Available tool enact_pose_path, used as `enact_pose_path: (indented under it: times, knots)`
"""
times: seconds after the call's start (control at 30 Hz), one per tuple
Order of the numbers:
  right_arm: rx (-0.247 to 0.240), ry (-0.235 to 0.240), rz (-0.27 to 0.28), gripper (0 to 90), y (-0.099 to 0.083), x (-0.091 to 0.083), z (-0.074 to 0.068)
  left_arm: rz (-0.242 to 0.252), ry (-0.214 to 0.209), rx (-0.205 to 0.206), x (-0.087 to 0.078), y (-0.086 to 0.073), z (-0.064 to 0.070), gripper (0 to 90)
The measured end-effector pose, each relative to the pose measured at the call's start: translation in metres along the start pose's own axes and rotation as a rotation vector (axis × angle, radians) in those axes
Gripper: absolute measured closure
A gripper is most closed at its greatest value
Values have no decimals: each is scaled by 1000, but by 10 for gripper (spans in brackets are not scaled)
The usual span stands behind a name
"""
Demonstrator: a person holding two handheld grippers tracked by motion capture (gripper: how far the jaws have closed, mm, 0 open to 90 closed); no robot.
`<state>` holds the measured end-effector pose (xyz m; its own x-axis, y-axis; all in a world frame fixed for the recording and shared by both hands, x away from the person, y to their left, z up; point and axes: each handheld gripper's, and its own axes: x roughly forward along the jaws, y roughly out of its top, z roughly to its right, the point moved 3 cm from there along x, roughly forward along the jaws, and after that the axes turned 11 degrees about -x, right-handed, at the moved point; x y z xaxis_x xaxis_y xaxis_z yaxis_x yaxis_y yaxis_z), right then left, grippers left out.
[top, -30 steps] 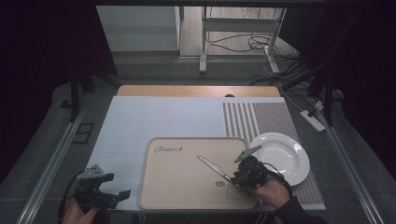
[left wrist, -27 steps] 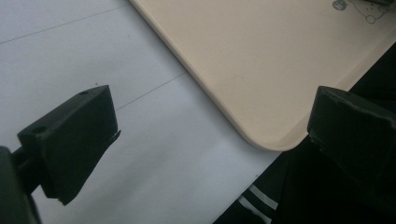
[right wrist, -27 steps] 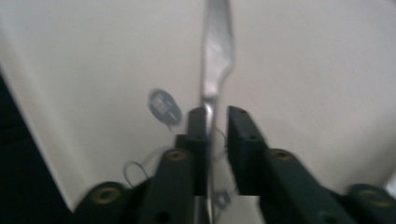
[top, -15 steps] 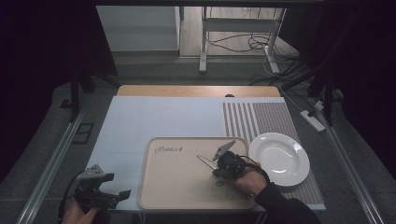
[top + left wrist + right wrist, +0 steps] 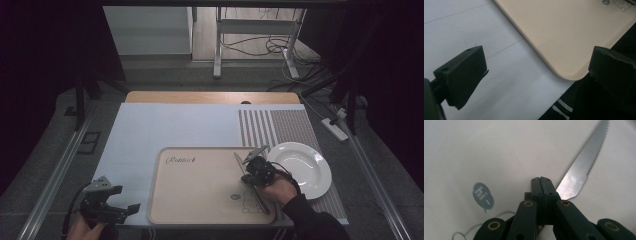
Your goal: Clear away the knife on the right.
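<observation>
Nearest, left tool (image 5: 131, 208) idle at the tabletop's (image 5: 170, 125) front edge, jaws spread wide on nothing, just off the tray's (image 5: 200, 195) corner. Mid-field, right tool (image 5: 541, 185) pinched fully closed, seemingly on the knife (image 5: 584, 167), whose serrated blade juts past the jaws low over the tray by the printed "hi" bubble (image 5: 482, 195). Beyond, white plate (image 5: 302, 167) bare — knife judged in hand, placement not yet done.

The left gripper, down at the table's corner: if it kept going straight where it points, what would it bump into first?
Probably the beige tray: the left gripper, jaws wide open, points across the pale blue mat at the tray's near rounded corner. Depth is hard to judge.
</observation>
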<state>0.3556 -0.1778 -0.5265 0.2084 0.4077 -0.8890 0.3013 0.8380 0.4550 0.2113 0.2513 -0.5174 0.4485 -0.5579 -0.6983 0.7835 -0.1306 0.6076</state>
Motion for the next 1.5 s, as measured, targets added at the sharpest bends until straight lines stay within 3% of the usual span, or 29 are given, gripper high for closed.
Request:
enact_pose_path:
  times: [0.43, 1.0, 1.33, 1.5]
  knots:
    - [76, -38, 5, 900, -27, -15, 16, -2, 2, 1, 0, 0, 0, 19]
    - [97, -43, 7, 900, -32, -18, 18, 0, 0, -1, 0, 0, 0, 19]
    - [110, -45, 52, 809, -27, -22, 17, 1, -4, -3, 0, 0, -1, 19]
    - [87, -30, 108, 684, -21, -27, 11, 1, -4, -4, 0, 0, -1, 19]
